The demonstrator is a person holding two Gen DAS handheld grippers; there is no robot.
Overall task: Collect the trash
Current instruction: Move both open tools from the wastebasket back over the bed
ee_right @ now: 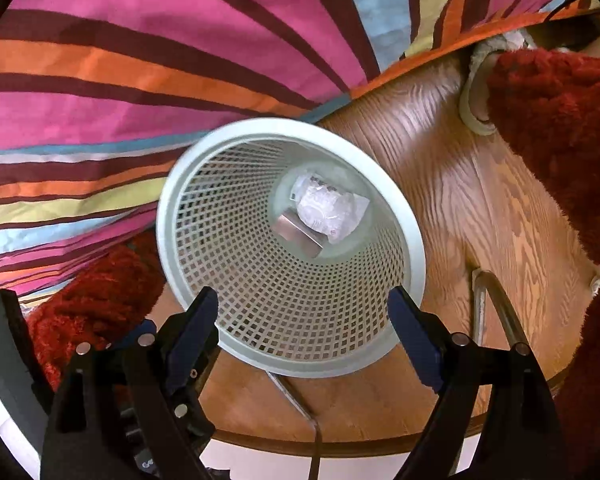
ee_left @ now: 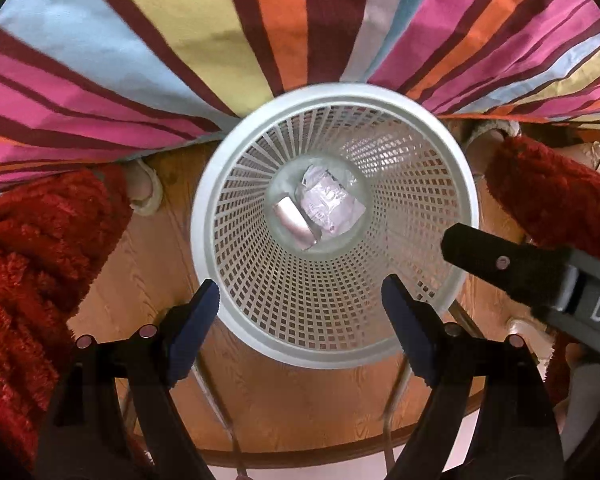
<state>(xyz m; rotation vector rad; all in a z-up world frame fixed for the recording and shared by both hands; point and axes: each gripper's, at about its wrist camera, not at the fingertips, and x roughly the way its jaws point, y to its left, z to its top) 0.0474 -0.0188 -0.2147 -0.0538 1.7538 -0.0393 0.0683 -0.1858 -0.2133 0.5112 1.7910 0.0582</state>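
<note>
A white mesh waste basket (ee_left: pixel 216 184) stands on the wooden floor, seen from above; it also shows in the right wrist view (ee_right: pixel 172 216). At its bottom lie a crumpled clear plastic wrapper (ee_left: pixel 328 200) (ee_right: pixel 324 208) and a small silver foil packet (ee_left: pixel 294 222) (ee_right: pixel 298 232). My left gripper (ee_left: pixel 300 304) hangs open and empty over the basket's near rim. My right gripper (ee_right: pixel 302 312) is also open and empty above the near rim. A black finger of the right gripper (ee_left: pixel 500 260) shows in the left wrist view over the basket's right rim.
A striped, many-coloured cloth (ee_left: pixel 180 40) (ee_right: pixel 140 60) hangs behind the basket. The person's legs in red fluffy trousers (ee_left: pixel 40 260) (ee_right: pixel 560 140) stand on both sides. A metal stool leg (ee_right: pixel 496 304) and a round wooden edge (ee_right: pixel 340 446) lie below.
</note>
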